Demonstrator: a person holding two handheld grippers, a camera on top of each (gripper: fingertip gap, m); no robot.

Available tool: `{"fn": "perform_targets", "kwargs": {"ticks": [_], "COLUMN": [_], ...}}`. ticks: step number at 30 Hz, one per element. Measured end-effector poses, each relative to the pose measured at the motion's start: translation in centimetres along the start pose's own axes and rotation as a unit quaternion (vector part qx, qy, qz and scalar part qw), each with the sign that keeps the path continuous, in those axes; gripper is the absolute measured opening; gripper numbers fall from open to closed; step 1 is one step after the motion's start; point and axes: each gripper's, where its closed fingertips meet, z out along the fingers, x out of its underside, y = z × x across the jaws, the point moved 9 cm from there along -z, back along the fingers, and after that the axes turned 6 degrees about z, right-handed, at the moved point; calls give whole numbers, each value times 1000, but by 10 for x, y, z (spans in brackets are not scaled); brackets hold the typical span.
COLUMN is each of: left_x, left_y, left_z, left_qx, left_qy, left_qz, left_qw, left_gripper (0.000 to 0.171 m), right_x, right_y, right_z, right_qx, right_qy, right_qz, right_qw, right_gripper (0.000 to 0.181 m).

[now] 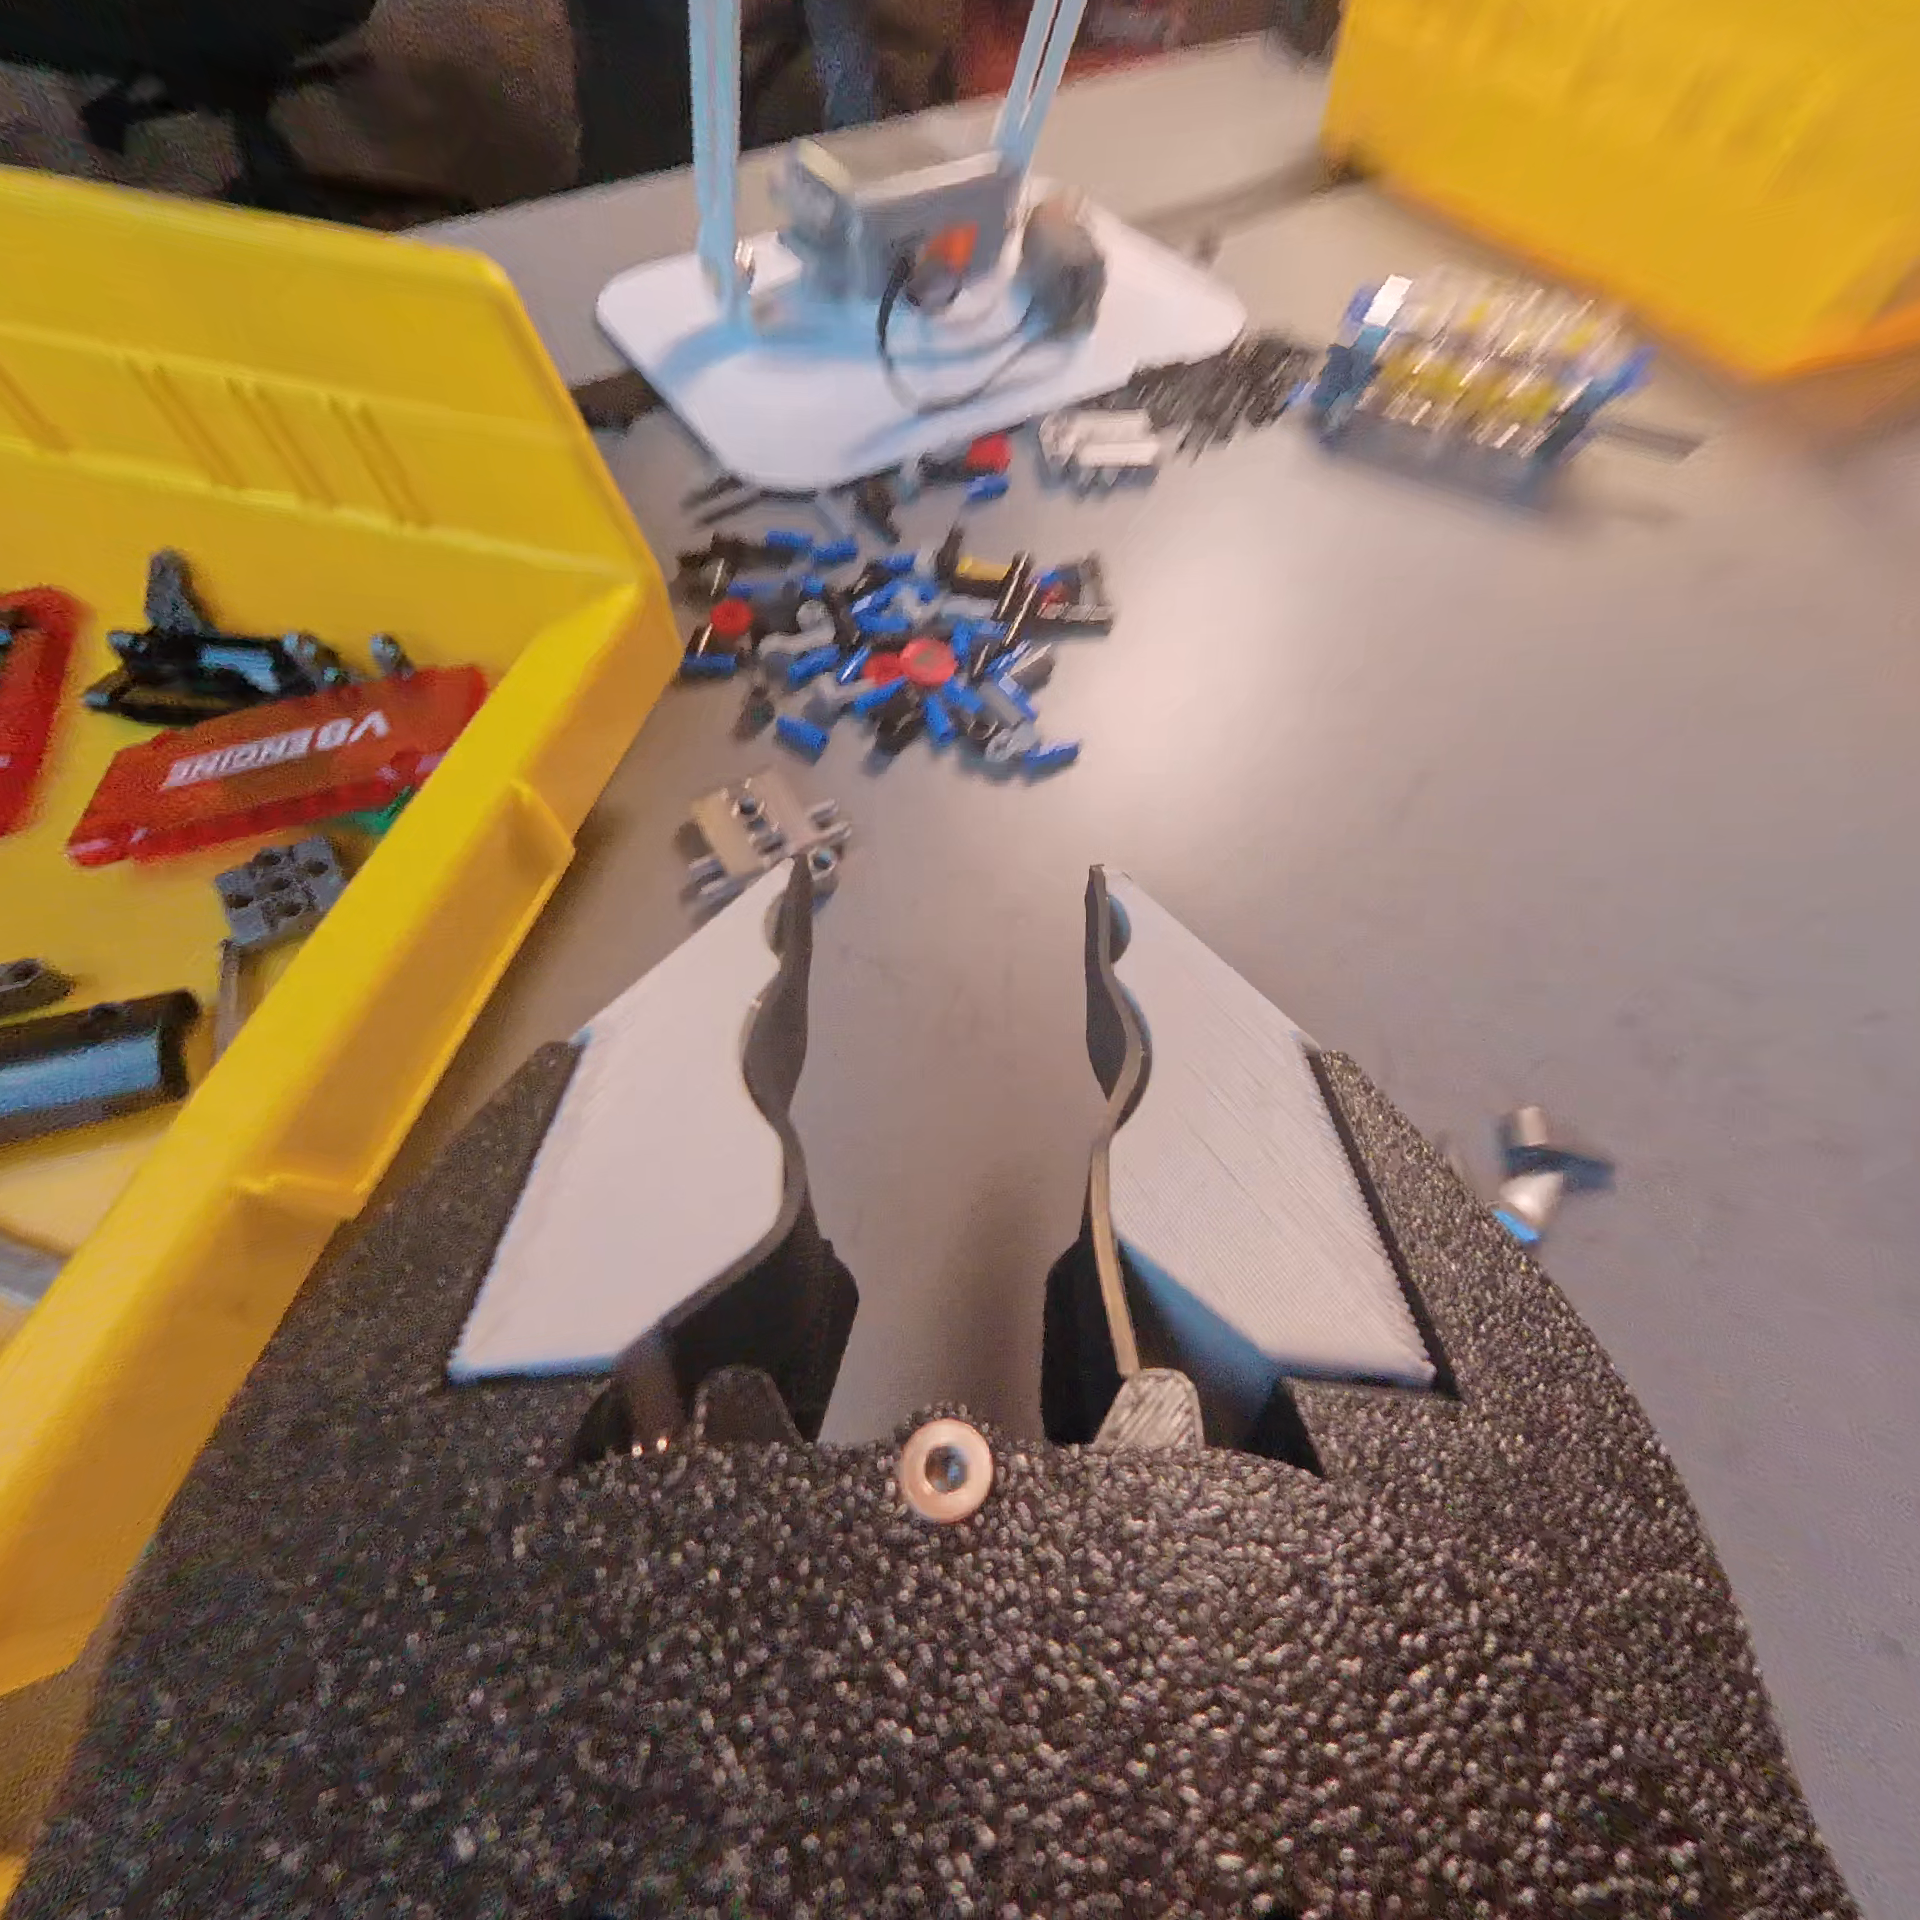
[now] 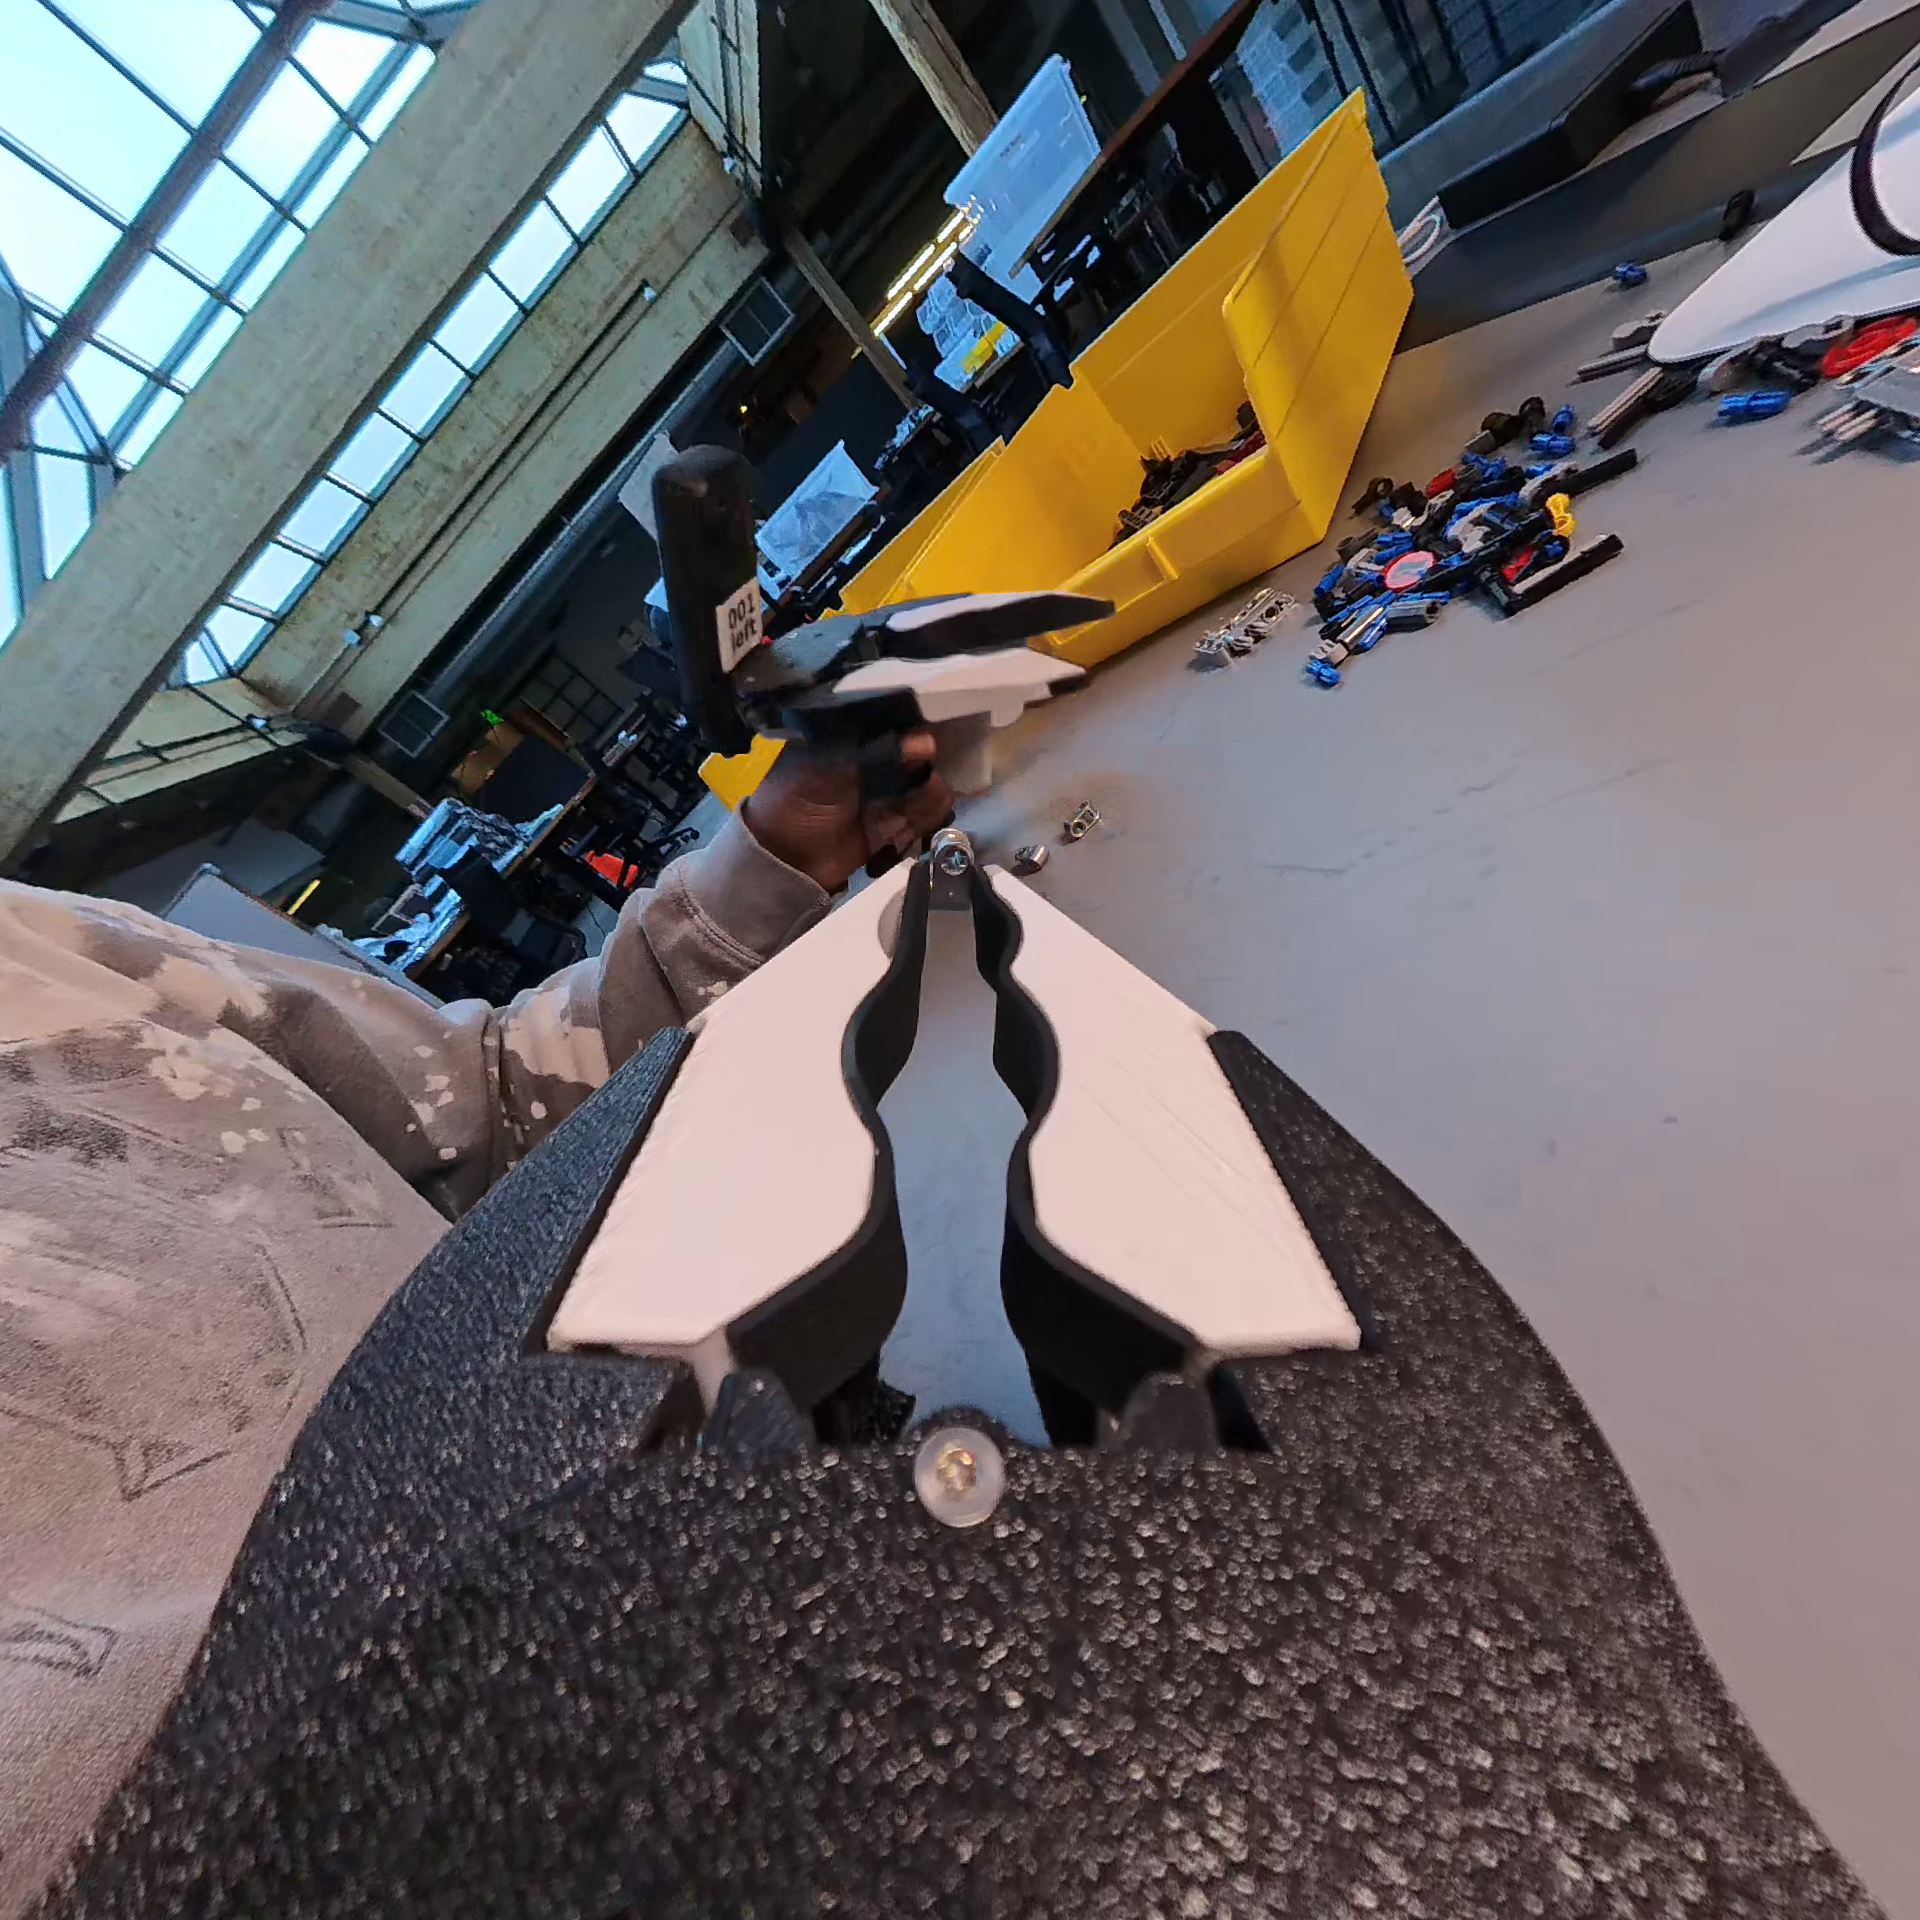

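My left gripper (image 1: 945, 894) is open and empty, low over the grey table (image 1: 1455, 831). A small grey brick assembly (image 1: 758, 831) lies just off its left fingertip. A pile of small blue, black and red parts (image 1: 894, 655) lies beyond it. My right gripper (image 2: 948, 878) is shut on a small grey piece (image 2: 951, 857) at its fingertips, just above the table. In the right wrist view the left gripper (image 2: 1049, 644) shows farther off, open, held by a hand (image 2: 821, 810). Two small grey parts (image 2: 1081, 821) lie on the table close to my right fingertips.
A yellow bin (image 1: 343, 997) with red panels and dark parts stands at the left; it also shows in the right wrist view (image 2: 1299, 343). A white base plate with a stand (image 1: 1143, 322), a blue-and-yellow assembly (image 1: 1475, 384) and a second yellow bin (image 1: 1662, 156) stand behind. Loose parts (image 1: 1548, 1164) lie at the right. Spacing between my two grippers at the tips: around 20 cm.
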Motion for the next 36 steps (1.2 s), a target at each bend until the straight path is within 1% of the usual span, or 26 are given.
{"fn": "perform_targets", "kwargs": {"ticks": [1,3,5,8,12,15,17,21,22,23,24,25,30,34,35,36], "left_x": [6,13,12,11,8,6,6,6,6,5,4,3,8,5,6,6], "left_y": [1,4,10,20,30,31,29,27,27,27,27,26,22,25,27,29], "left_z": [5,13,19,32,46,50,51,49,47,45,42,39,35,29,27,27], "left_qx": [-23,-48,-68,-69,-81,-69,-66,-73,-77,-82,-86,-85,-83,-102,-108,-111], "left_qy": [35,71,81,108,122,127,129,132,132,124,112,108,124,108,105,102], "left_qz": [19,27,24,-2,-2,-1,4,21,25,32,37,38,54,42,37,32], "left_qw": [999,996,994,992,989,989,989,988,988,988,989,990,987,988,988,988], "left_gripper": [52,52,54,60,56,45,32,30,27,10,0,0,0,0,5,17], "right_x": [0,1,1,2,3,2,1,1,1,1,1,1,0,0,-1,-1], "right_y": [1,2,2,3,4,5,5,6,6,6,6,7,8,10,10,11], "right_z": [0,1,2,3,4,3,2,2,2,2,2,2,2,1,1,1], "right_qx": [-1,-2,-3,-4,-4,-4,-3,-4,-4,-4,-5,-5,-8,-10,-11,-12], "right_qy": [1,3,5,8,10,8,7,7,8,8,8,7,5,3,2,1], "right_qz": [-1,-3,-3,-4,-7,-9,-11,-10,-11,-12,-12,-13,-13,-17,-16,-16], "right_qw": [1000,1000,1000,1000,1000,1000,1000,1000,1000,1000,1000,1000,1000,1000,1000,1000], "right_gripper": [7,7,7,7,7,7,7,7,7,7,7,7,7,7,7,7]}}
